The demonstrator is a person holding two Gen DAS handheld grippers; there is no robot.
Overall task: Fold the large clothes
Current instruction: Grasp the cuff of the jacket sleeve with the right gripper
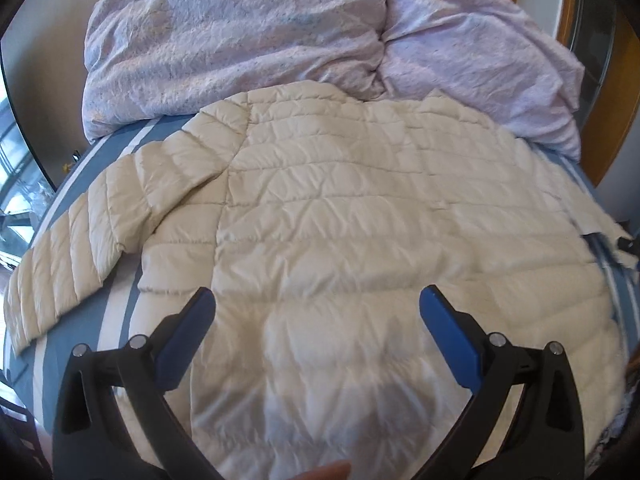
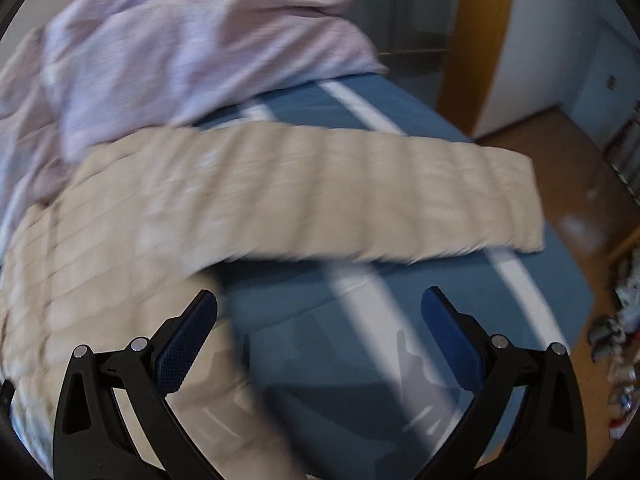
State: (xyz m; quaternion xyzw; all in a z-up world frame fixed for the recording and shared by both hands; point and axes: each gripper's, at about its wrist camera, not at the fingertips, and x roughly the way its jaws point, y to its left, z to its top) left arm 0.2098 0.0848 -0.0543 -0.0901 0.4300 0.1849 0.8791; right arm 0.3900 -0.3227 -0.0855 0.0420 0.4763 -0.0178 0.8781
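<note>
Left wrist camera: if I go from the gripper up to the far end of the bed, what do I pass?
left gripper → cream puffer jacket → crumpled lilac duvet

Daylit fisheye views, right possibly motion-blurred

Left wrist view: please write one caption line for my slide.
Open left hand-held gripper above a cream quilted jacket spread flat on a blue striped bed, lilac duvet behind.
</note>
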